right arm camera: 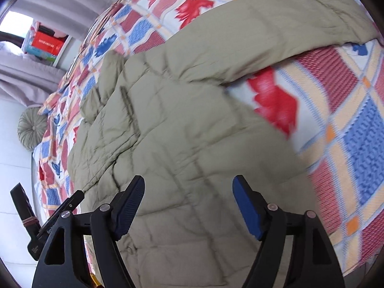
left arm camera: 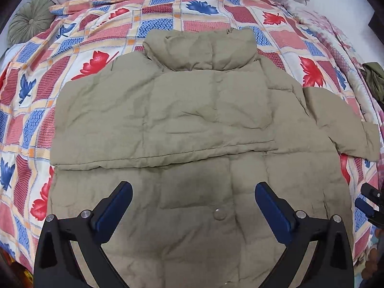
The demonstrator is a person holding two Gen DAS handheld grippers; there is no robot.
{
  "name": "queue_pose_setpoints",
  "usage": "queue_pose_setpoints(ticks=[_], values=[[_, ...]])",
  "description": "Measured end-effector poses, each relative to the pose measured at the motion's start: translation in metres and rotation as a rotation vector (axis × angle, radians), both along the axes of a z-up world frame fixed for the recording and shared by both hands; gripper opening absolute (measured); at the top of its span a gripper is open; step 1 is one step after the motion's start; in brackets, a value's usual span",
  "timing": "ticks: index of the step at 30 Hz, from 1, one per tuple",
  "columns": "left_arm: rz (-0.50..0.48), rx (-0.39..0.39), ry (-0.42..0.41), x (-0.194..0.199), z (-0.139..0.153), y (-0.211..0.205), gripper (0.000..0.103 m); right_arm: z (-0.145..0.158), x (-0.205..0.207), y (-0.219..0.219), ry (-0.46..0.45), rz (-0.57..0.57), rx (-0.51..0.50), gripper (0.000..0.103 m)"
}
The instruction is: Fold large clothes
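A khaki puffer jacket (left arm camera: 168, 110) lies flat on the bed, collar at the far end. One sleeve is folded across its body, and the other sleeve (left arm camera: 345, 122) still sticks out to the right. My left gripper (left arm camera: 193, 192) hovers above the jacket's lower part near a snap button (left arm camera: 220, 214), jaws wide open with nothing between them. In the right wrist view the same jacket (right arm camera: 182, 129) fills the middle, its loose sleeve (right arm camera: 276, 36) stretching to the upper right. My right gripper (right arm camera: 188, 187) hangs open over the jacket, nothing between its blue pads.
The bed carries a patchwork quilt (left arm camera: 100, 36) with red and blue leaves. A round green cushion (left arm camera: 28, 24) sits at the far left corner. A dark green garment (left arm camera: 374, 76) lies at the right edge. The other gripper (left arm camera: 370, 201) shows at the right border. Curtains and a shelf (right arm camera: 45, 43) stand beyond.
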State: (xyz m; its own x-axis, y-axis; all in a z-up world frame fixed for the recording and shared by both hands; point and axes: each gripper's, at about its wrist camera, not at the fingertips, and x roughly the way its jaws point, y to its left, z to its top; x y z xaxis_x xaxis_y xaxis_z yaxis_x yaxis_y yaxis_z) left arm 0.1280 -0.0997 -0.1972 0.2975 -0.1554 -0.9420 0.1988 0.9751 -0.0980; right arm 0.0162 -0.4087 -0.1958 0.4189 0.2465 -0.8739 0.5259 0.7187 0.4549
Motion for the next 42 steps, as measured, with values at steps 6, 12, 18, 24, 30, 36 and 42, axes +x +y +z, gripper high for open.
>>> queue_pose_setpoints(ticks=[6, 12, 18, 24, 30, 36, 42], values=[[-0.07, 0.021, 0.014, -0.009, -0.002, -0.054, 0.102, 0.001, -0.024, -0.079, -0.059, -0.123, 0.028, 0.095], [-0.103, 0.01, 0.017, -0.014, 0.0, -0.098, 0.102, -0.001, -0.036, -0.149, -0.117, -0.22, 0.057, 0.103], [-0.122, 0.009, 0.017, -0.011, 0.002, -0.129, 0.102, -0.024, -0.038, -0.222, -0.161, -0.4, 0.179, 0.103], [-0.094, 0.015, 0.025, -0.004, 0.0, -0.14, 0.102, -0.056, -0.036, -0.275, -0.254, -0.587, 0.343, 0.103], [-0.105, 0.038, 0.009, -0.003, -0.001, -0.142, 0.102, -0.087, -0.023, -0.302, -0.356, -0.726, 0.51, 0.102], [-0.081, 0.032, 0.006, 0.003, 0.001, -0.13, 0.102, -0.102, -0.006, -0.308, -0.334, -0.742, 0.644, 0.009], [-0.059, 0.046, -0.035, 0.011, 0.008, -0.102, 0.102, -0.047, 0.025, -0.289, -0.438, -0.537, 0.558, 0.007]])
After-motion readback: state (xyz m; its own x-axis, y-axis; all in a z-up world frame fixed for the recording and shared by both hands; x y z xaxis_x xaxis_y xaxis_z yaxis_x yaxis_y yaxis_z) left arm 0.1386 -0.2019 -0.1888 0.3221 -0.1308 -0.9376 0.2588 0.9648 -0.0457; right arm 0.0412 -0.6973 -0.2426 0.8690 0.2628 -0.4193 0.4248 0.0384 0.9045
